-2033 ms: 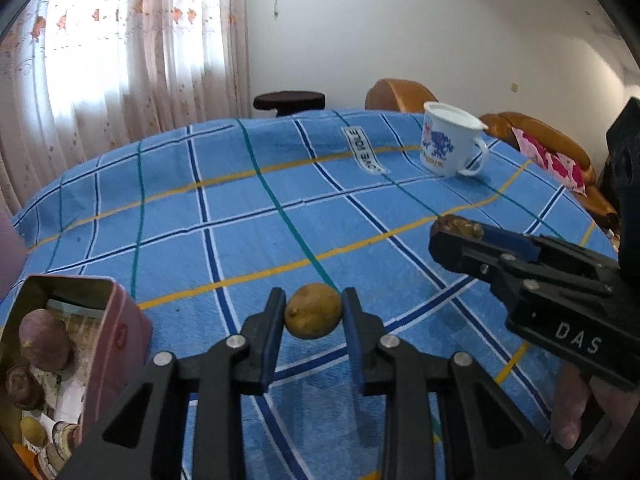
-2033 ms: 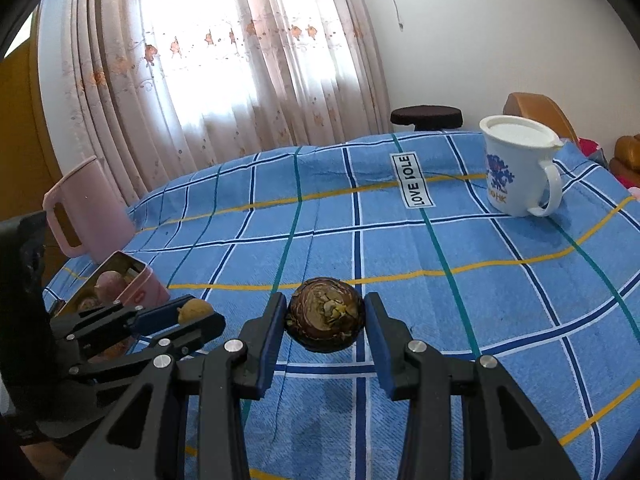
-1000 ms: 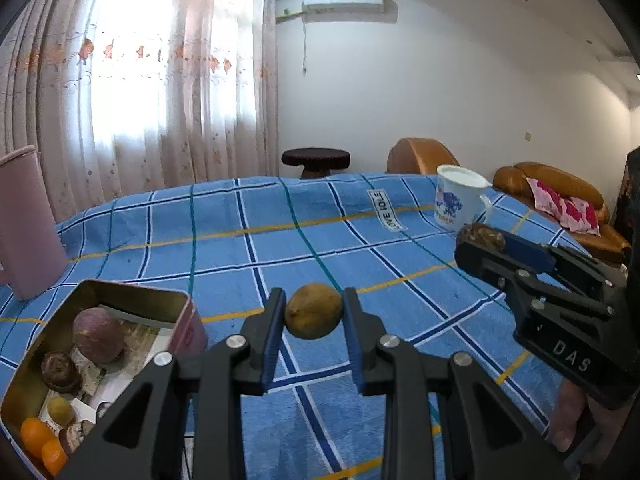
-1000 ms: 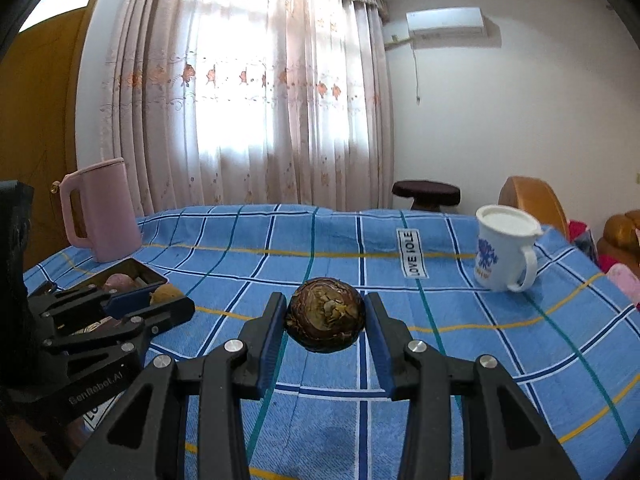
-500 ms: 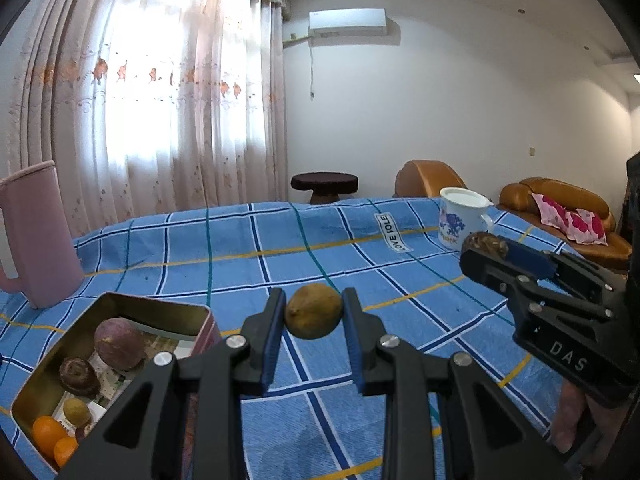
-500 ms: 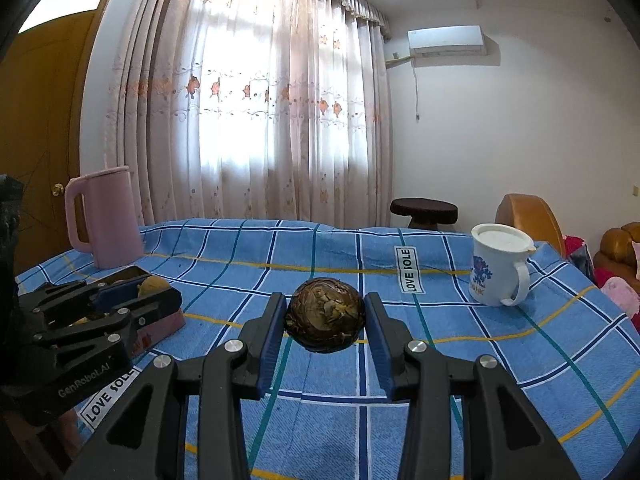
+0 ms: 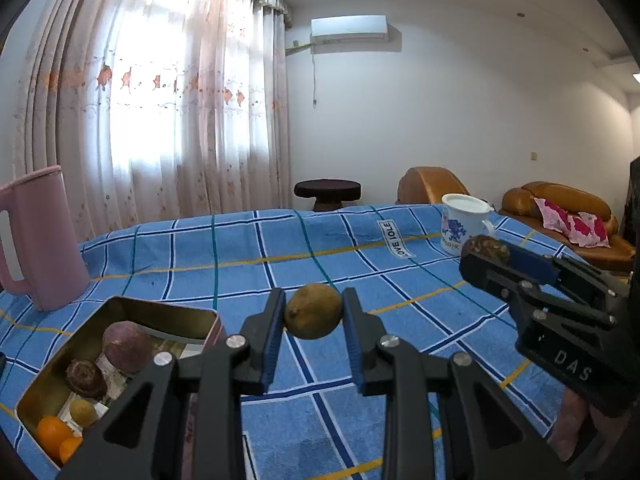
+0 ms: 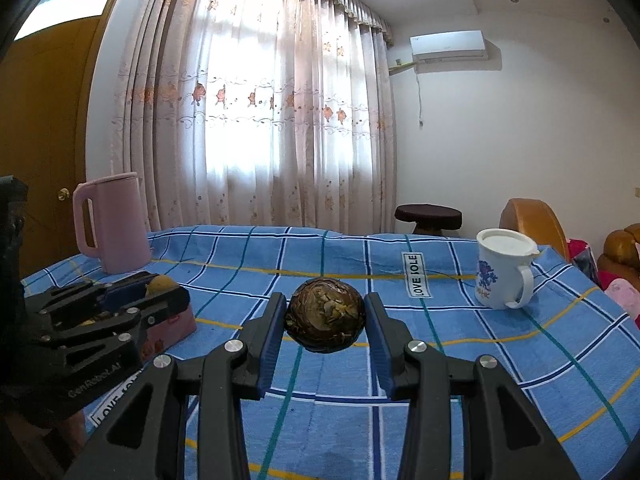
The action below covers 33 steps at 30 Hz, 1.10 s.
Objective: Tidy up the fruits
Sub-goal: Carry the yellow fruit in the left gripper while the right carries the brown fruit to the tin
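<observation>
My left gripper (image 7: pixel 314 316) is shut on a small yellow-brown fruit (image 7: pixel 314 311) and holds it above the blue checked tablecloth (image 7: pixel 280 256), just right of an open metal tin (image 7: pixel 132 312). The tin holds a purple fruit (image 7: pixel 126 346), a dark brown fruit (image 7: pixel 85 378), a small yellow one and orange ones (image 7: pixel 54 434). My right gripper (image 8: pixel 325 322) is shut on a round dark brown mottled fruit (image 8: pixel 325 320), held above the cloth. The right gripper also shows in the left wrist view (image 7: pixel 486 252), and the left gripper in the right wrist view (image 8: pixel 160 286).
A pink jug (image 7: pixel 36 236) stands at the table's back left, behind the tin. A white mug with a blue print (image 8: pixel 502 268) stands at the back right. A sofa (image 7: pixel 560 216) and a dark stool (image 7: pixel 327 192) are beyond the table.
Both grippers have risen and tilted up with their fruits still held. The left one has moved nearer the tin, so more of the tin and the pink jug shows.
</observation>
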### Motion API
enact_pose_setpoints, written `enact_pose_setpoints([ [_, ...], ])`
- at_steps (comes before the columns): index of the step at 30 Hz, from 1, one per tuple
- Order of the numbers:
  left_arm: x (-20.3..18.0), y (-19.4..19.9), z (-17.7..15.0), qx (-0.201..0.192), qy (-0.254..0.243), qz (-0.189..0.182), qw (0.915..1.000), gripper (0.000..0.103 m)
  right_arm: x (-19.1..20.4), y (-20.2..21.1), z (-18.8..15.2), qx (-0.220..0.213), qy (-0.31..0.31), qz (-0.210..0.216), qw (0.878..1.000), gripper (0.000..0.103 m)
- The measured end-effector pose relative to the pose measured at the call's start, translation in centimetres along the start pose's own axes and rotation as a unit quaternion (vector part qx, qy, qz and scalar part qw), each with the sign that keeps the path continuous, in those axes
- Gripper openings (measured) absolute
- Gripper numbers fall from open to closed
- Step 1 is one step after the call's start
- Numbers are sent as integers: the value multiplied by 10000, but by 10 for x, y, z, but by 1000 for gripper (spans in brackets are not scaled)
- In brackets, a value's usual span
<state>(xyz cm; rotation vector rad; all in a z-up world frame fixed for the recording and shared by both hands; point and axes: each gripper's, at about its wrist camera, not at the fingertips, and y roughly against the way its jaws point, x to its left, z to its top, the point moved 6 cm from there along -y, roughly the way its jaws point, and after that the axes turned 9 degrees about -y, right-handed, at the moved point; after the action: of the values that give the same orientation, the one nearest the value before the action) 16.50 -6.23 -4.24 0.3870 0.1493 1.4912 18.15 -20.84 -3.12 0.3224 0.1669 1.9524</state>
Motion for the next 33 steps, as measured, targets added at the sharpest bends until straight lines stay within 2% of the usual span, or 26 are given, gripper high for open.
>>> enact_pose_setpoints([
  [22,42,21,-18,174,263,18,9995,30,55,-20,-7,310,51,467,9984,42],
  [27,66,32,-21,234,343,213,9989,30,86,-27,-1,391,126,801,9959,42],
  [33,109,43,-32,410,581,528,9961,30,137,-42,-2,695,199,1397,9876,42],
])
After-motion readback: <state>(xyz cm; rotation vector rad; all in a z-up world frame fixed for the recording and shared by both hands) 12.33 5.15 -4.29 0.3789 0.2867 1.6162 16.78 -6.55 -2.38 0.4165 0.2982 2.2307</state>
